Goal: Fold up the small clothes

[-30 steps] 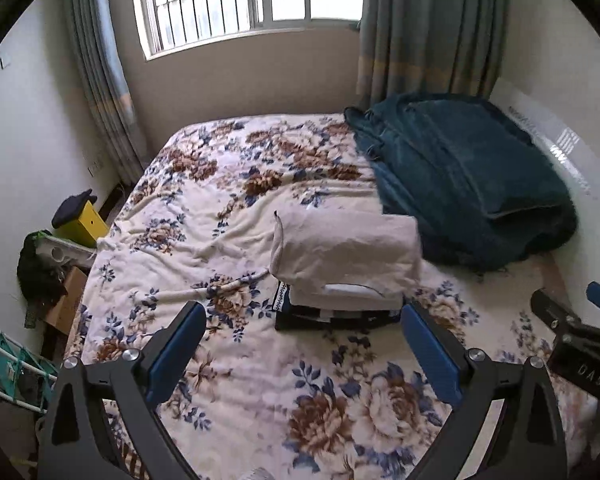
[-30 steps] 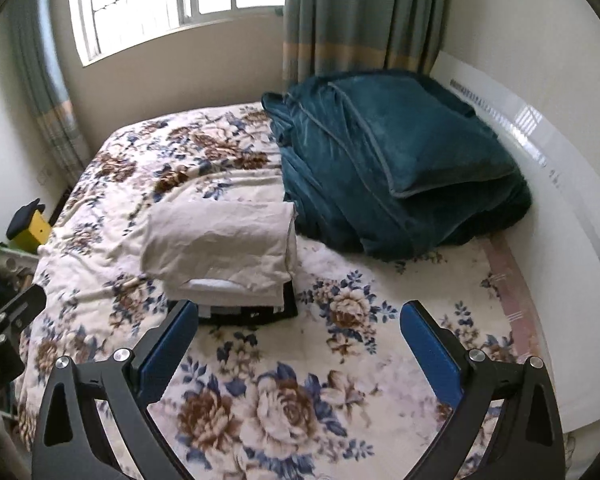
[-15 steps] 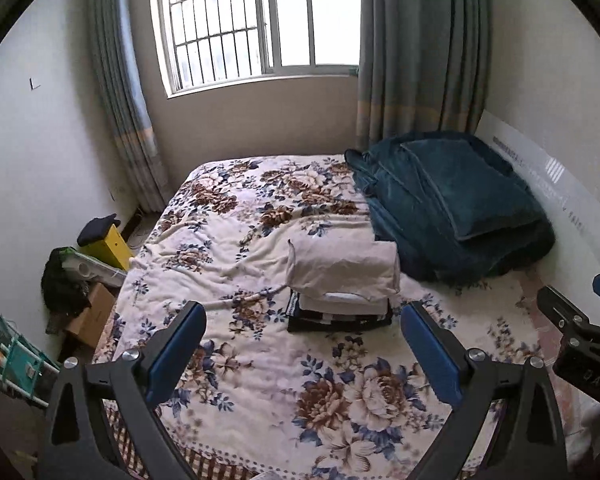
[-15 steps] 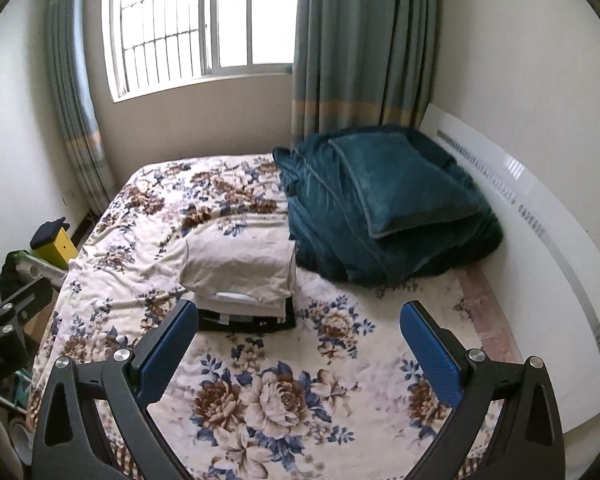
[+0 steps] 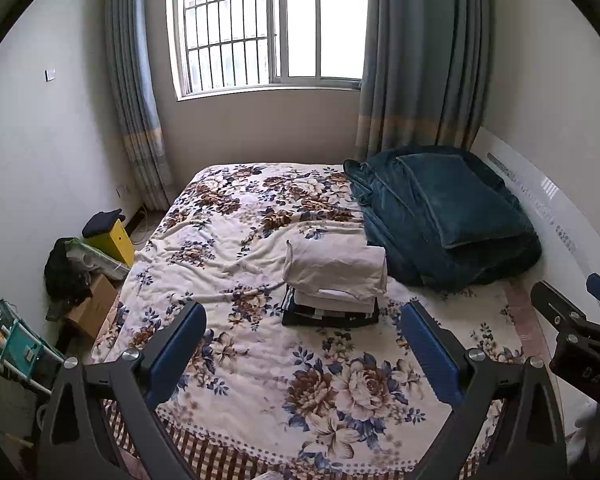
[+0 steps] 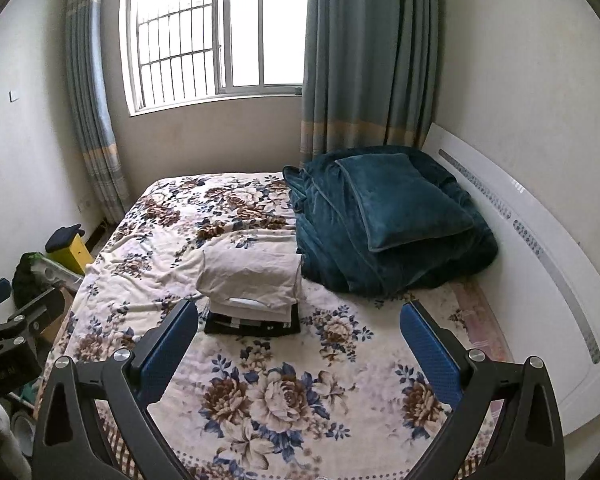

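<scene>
- Plainly, the stack of folded clothes [image 5: 334, 288] is soft, light cloth: a cream garment [image 6: 252, 280] on top, whitish layers under it, a dark piece [image 6: 256, 326] at the bottom.
- Such a pile likely sags and slides layer on layer, so a pinch on one edge would probably drag off only the top piece (the cream one overhangs the rest a little).
- A safer hold, by this judgement, is at the two short sides of the whole stack, low down, or on a doubled fold of a single garment.
- The stack sits near the middle of the floral bedspread [image 5: 228, 240], just beside the heap of teal blanket [image 5: 452, 216].
- The left gripper [image 5: 302, 338] has its blue fingers spread wide and holds nothing; the stack lies ahead of it, well apart, showing between the fingertips.
- The right gripper [image 6: 298, 338] is likewise spread and empty, hovering over the near end of the bed, with the stack ahead and nearer its left finger [image 6: 168, 344].
</scene>
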